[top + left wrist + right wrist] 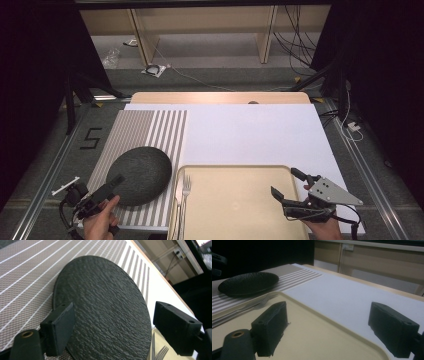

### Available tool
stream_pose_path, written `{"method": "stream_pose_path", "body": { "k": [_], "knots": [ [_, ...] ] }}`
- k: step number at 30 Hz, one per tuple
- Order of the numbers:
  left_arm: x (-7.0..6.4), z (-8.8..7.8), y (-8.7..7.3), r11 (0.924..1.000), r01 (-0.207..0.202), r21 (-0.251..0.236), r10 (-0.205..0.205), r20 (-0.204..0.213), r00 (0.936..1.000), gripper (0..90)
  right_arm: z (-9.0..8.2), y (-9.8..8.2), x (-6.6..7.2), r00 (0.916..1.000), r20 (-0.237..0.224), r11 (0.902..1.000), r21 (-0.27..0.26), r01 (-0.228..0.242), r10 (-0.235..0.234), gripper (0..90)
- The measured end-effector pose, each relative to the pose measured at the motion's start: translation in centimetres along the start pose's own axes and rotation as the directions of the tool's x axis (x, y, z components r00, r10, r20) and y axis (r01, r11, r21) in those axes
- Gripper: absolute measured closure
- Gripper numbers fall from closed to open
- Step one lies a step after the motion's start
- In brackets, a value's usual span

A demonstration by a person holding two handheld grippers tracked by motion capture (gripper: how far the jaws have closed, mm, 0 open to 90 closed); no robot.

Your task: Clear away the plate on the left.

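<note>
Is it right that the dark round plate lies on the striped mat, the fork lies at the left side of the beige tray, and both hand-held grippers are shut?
Not quite. Both hand-held grippers are open: the left and the right have their jaws wide apart, as each gripper view shows. The rest holds: the plate lies on the striped mat, and the fork at the left side of the tray.

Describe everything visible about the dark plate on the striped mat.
The plate is round, shallow and matte black, with a rough, slate-like texture across its face and a slightly raised rim. It lies flat on the grey-and-white striped mat, just left of the beige tray and the fork at its edge. It holds nothing. The left claw hangs open over its near edge; contact is unclear.
</note>
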State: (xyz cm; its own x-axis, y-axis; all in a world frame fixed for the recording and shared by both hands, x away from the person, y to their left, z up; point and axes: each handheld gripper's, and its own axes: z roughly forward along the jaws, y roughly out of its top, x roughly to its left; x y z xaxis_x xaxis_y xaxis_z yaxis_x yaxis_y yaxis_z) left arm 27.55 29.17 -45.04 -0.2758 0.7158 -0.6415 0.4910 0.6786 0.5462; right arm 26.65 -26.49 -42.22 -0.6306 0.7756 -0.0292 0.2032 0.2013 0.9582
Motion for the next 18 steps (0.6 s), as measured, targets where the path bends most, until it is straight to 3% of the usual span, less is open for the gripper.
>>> {"method": "stream_pose_path", "body": {
  "k": [4, 7, 10, 14, 18],
  "knots": [
    [0.2, -0.2, 0.0, 0.9999, 0.011, -0.011, -0.011, -0.013, 0.9999, 17.6, 0.0, 0.0, 0.0, 1.0, 0.001, 1.0, 0.002, 0.003, -0.003, 16.5],
    [0.7, -0.2, -0.2, 0.9977, 0.067, 0.008, -0.067, -0.01, 0.9977, 17.6, 0.0, 0.0, 0.0, 1.0, 0.001, 1.0, 0.0, -0.001, 0.001, 16.5],
    [1.2, -0.2, -0.3, 0.9911, 0.132, 0.014, -0.132, -0.01, 0.9912, 17.6, 0.0, 0.0, 0.0, 1.0, 0.002, 1.0, 0.003, 0.006, -0.006, 16.5],
    [1.6, -0.3, -0.6, 0.9846, 0.173, 0.023, -0.173, -0.007, 0.9849, 17.8, 0.0, 0.0, 0.0, 1.0, 0.001, 1.0, 0.003, 0.006, -0.006, 16.5],
    [2.2, -0.2, -0.8, 0.9694, 0.241, 0.049, -0.241, 0.005, 0.9704, 18.1, 0.0, 0.0, 0.0, 1.0, 0.001, 1.0, 0.001, 0.003, -0.003, 16.6]
  ]
}}
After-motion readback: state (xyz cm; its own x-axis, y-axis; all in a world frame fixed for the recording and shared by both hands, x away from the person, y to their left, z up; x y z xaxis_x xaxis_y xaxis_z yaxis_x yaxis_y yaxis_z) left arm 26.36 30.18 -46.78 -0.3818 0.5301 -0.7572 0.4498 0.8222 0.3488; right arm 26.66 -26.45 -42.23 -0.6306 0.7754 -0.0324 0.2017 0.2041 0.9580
